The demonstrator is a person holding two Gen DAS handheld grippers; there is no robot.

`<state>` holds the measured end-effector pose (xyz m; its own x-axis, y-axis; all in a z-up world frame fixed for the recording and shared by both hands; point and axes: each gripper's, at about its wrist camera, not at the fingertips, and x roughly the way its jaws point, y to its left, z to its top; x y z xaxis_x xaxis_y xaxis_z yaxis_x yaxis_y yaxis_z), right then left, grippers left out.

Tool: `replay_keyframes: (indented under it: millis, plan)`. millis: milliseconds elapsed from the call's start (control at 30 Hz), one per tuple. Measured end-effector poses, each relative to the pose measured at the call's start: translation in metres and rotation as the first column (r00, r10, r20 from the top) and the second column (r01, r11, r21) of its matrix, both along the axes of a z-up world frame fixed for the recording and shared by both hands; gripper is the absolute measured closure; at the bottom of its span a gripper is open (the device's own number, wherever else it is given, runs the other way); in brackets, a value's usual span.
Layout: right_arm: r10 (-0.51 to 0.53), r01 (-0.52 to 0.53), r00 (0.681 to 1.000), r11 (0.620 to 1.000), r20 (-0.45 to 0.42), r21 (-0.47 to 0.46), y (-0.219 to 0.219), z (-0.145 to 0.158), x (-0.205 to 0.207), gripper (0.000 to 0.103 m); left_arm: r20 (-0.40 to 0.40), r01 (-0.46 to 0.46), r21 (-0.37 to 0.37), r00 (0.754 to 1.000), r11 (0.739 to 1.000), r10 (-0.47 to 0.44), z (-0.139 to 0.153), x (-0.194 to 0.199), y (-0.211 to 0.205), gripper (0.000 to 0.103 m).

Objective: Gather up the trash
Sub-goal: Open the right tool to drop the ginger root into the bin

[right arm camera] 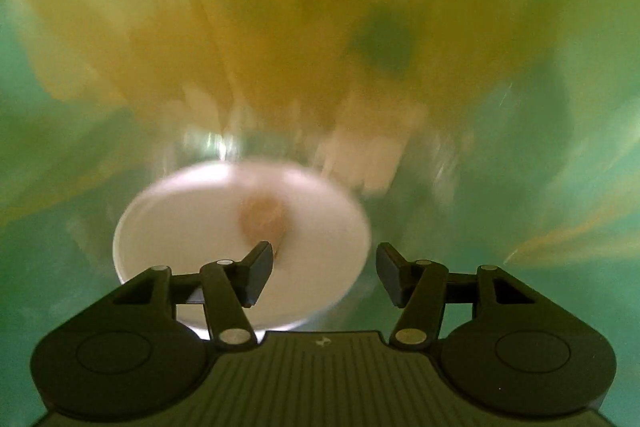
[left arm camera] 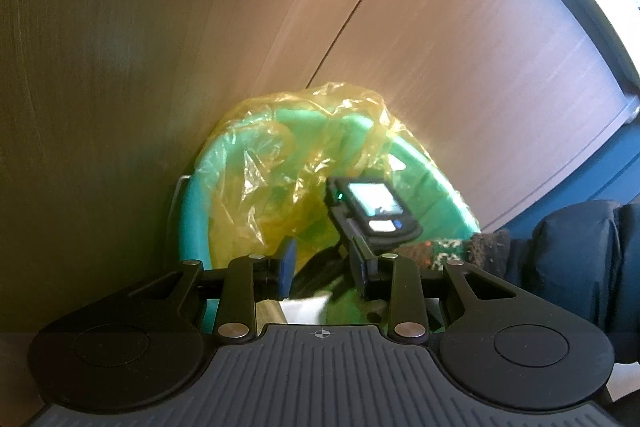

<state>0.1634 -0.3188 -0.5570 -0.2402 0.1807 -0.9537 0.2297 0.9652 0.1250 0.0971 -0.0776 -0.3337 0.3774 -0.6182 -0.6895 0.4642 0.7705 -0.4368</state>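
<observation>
I am viewing a green bin (left arm camera: 192,211), lined with a yellow bag (left arm camera: 280,147), in the centre of the left wrist frame, set against brown wood panelling (left arm camera: 160,27). I am reading the current step as the drop: trash going into the bin.

The right gripper (right arm camera: 325,273) is pointing steeply down inside the bin; green wall and yellow liner are filling its frame, all blurred. Its jaws are standing apart with nothing between them and no pad pressing on anything. A white round plate (right arm camera: 200,227) with a brown lump (right arm camera: 262,217) on it is lying in the lower centre of that frame, just beyond the left fingertip and overlapping it in the picture; I cannot tell whether it is resting or falling. I am judging it released.

The left gripper (left arm camera: 325,269) is hovering at the near rim of the bin, its jaws partly apart; the blue pad is sitting by the liner's edge, but I cannot tell whether liner is pinched between the pads. In that frame the back of the right gripper, with its lit screen (left arm camera: 374,205), is showing inside the bin mouth, and a dark sleeve (left arm camera: 568,259) is entering from the right edge.

Next move, in my judgement: withdrawing the right gripper straight upward, clear of the loose liner, without snagging it.
</observation>
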Motion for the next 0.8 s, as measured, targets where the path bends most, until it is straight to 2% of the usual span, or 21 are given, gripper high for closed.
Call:
replay_keyframes:
  millis: [100,133,200,267,367,467,533,567,600,633,733,800]
  plan:
    - [-0.022,0.024,0.995,0.999,-0.1,0.023,0.007,-0.017,-0.01,0.046,-0.011,-0.004,-0.004,1.0,1.0,0.004,-0.001,0.002,0.001,0.07]
    - [-0.034,0.037,0.993,0.999,-0.117,0.024,0.008,-0.021,-0.012,0.05,-0.015,-0.007,-0.005,1.0,1.0,0.007,-0.001,0.003,0.001,0.07]
    - [-0.037,0.039,0.993,0.999,-0.116,0.011,0.01,-0.023,-0.011,0.084,-0.024,-0.012,-0.006,1.0,1.0,0.012,-0.002,0.004,0.001,0.07]
    - [-0.026,0.027,0.997,1.0,-0.071,0.002,0.011,-0.017,-0.007,0.094,-0.029,-0.016,-0.006,0.999,1.0,0.016,-0.003,0.005,0.002,0.07]
    - [-0.046,0.045,0.998,0.999,0.05,0.01,0.011,0.004,0.0,0.094,-0.032,-0.017,-0.007,0.999,1.0,0.017,-0.004,0.006,0.001,0.07]
    - [-0.029,0.031,0.981,1.0,0.194,-0.004,0.012,0.031,0.007,0.094,-0.031,-0.017,-0.006,0.999,1.0,0.017,-0.004,0.006,0.002,0.07]
    - [0.001,0.009,0.973,0.999,0.231,-0.044,0.011,0.04,0.009,0.093,-0.03,-0.018,-0.005,0.999,1.0,0.017,-0.004,0.006,0.001,0.07]
    - [0.016,0.0,0.974,0.998,0.225,-0.069,0.01,0.044,0.01,0.088,-0.028,-0.018,-0.004,0.999,1.0,0.018,-0.005,0.006,0.001,0.07]
    - [0.019,-0.002,0.978,0.997,0.208,-0.081,0.009,0.044,0.01,0.077,-0.025,-0.018,-0.003,1.0,1.0,0.018,-0.004,0.006,0.001,0.07]
    - [0.018,-0.002,0.983,0.996,0.18,-0.091,0.009,0.045,0.01,0.072,-0.021,-0.019,-0.001,1.0,1.0,0.019,-0.004,0.007,0.0,0.07]
    - [0.007,0.006,0.994,0.993,0.113,-0.119,0.005,0.061,0.008,0.068,-0.007,-0.022,0.017,1.0,1.0,0.022,-0.004,0.006,-0.003,0.07]
    - [0.018,-0.007,0.996,0.992,0.084,-0.124,0.002,0.076,0.006,0.06,0.006,-0.024,0.037,1.0,0.999,0.024,-0.004,0.005,-0.006,0.07]
